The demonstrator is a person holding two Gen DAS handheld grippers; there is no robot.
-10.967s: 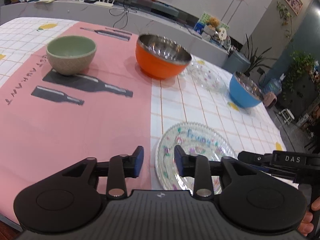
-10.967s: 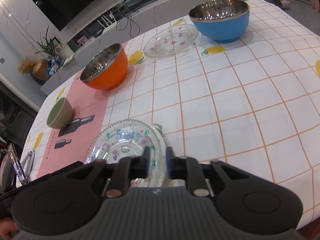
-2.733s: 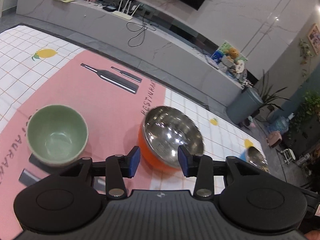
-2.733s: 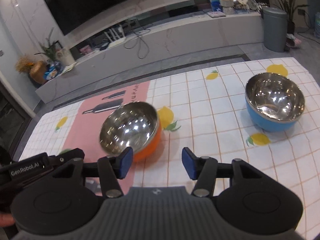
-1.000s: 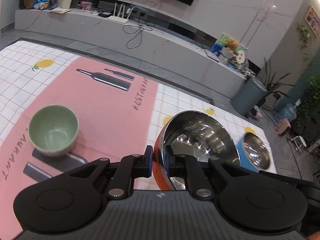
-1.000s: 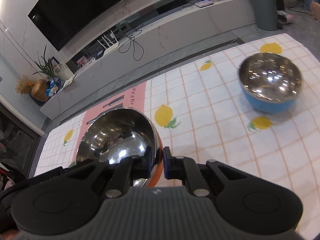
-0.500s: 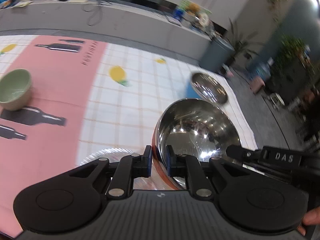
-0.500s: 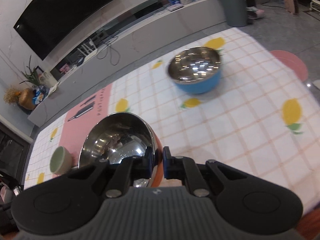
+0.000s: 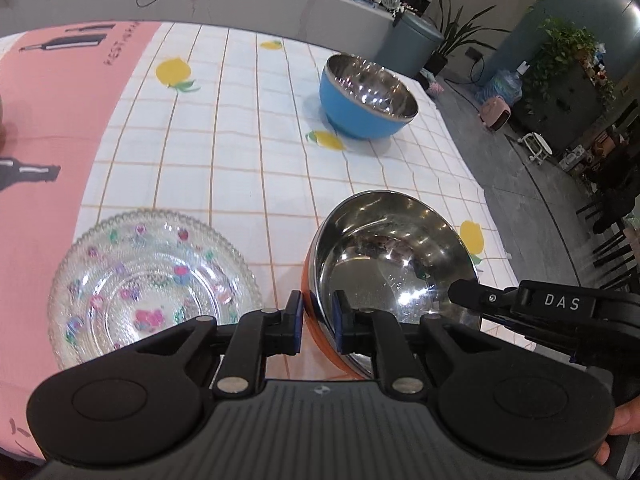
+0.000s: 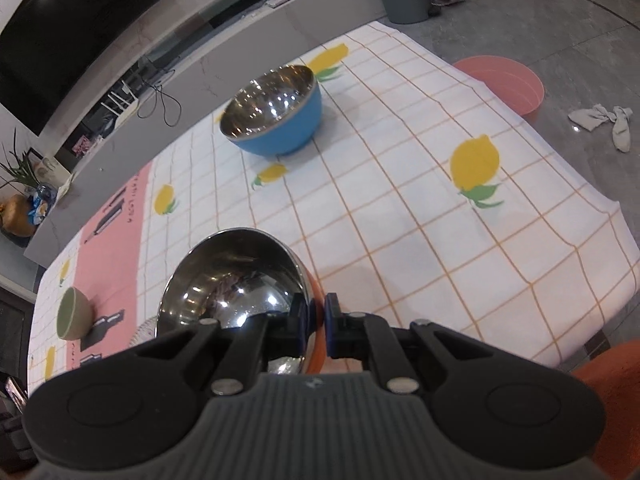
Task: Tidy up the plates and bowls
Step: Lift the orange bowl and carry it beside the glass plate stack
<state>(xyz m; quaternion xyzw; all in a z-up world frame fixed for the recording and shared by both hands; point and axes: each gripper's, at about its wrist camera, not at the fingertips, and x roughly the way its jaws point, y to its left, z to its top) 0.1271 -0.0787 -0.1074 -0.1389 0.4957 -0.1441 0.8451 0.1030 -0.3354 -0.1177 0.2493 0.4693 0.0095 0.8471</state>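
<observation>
- Orange outside and steel inside, the orange bowl is tilted over the near part of the checked tablecloth, gripped on opposite sides of its rim.
- Just to its left in the left wrist view lies a stack of glass plates with flower patterns, close beside the bowl.
- Farther back stands the blue bowl, well apart, with open cloth between the two bowls.
- The green bowl sits on the pink mat at the far left of the right wrist view.
- The left gripper is clamped on the bowl's rim, one pad outside and one inside.
- The right gripper pinches the opposite rim, jaws nearly together.
</observation>
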